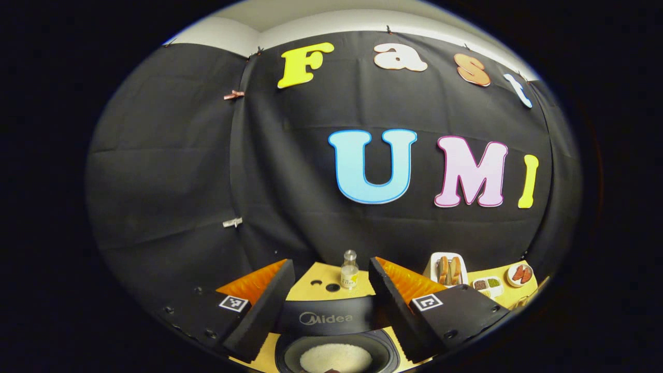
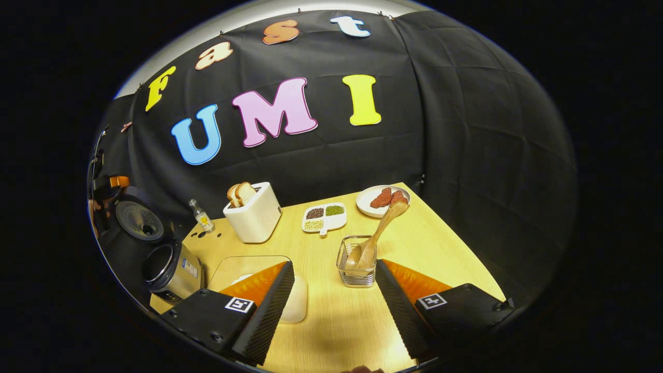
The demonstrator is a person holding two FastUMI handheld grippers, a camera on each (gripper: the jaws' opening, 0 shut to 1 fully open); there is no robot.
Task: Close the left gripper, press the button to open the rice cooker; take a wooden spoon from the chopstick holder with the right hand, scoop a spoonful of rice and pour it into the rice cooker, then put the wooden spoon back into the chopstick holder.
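Your left gripper (image 1: 331, 305) gapes above the open black rice cooker (image 1: 336, 331) marked "Midea", white rice inside. Your right gripper (image 2: 334, 305) hangs spread over the pale wooden table (image 2: 440, 243), the wooden spoon (image 2: 378, 230) standing in the clear square chopstick holder (image 2: 356, 264).

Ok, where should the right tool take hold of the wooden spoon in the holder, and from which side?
Grip the wooden spoon on its bare handle above the clear chopstick holder, probably from above, fingers either side. The handle leans up and away toward the plate, well clear of the rim. The right tool is open, short of the holder.
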